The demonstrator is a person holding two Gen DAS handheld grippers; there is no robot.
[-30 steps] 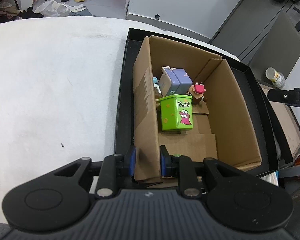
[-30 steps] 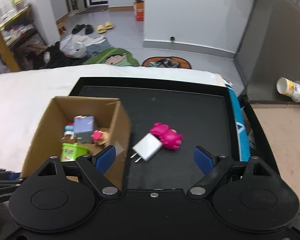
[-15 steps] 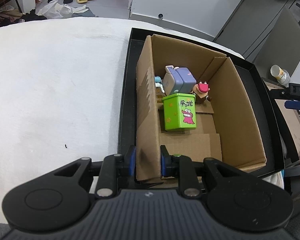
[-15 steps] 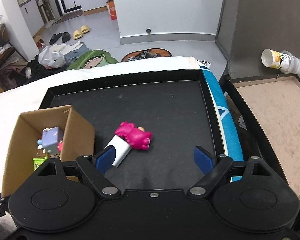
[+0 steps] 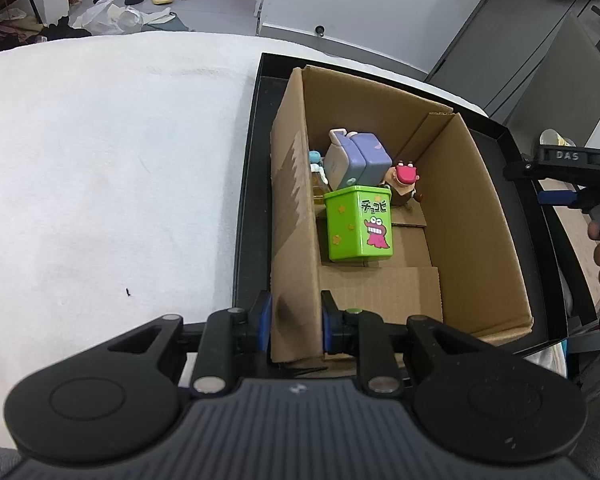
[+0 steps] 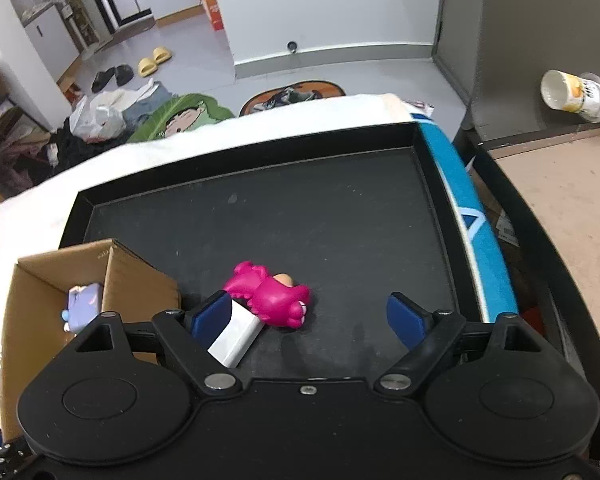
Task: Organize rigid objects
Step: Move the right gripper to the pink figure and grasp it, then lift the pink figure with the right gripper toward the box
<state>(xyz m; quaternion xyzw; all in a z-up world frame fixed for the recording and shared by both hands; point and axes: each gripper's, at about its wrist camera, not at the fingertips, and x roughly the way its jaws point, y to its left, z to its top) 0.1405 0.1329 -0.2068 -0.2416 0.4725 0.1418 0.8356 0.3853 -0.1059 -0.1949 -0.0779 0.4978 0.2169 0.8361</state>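
My left gripper (image 5: 294,322) is shut on the near left wall of a cardboard box (image 5: 296,216) that stands in a black tray (image 5: 246,208). The box holds a green toy tin (image 5: 358,222), a purple block toy (image 5: 358,160) and a small figure with a red mouth (image 5: 405,178). My right gripper (image 6: 310,316) is open and empty, low over the tray floor (image 6: 320,220). A pink figure (image 6: 270,294) and a white charger plug (image 6: 236,334) lie between its fingers, nearer the left fingertip (image 6: 210,314). The box (image 6: 60,284) shows at the left.
The tray rests on a white cloth (image 5: 112,184). A blue edge (image 6: 468,224) borders the tray's right side. A brown board (image 6: 572,208) and a tipped paper cup (image 6: 572,94) lie to the right. Slippers and bags lie on the floor behind.
My right gripper has moved right and forward, so the pink figure and the plug now sit between its fingers. My left gripper has kept its hold on the box wall.
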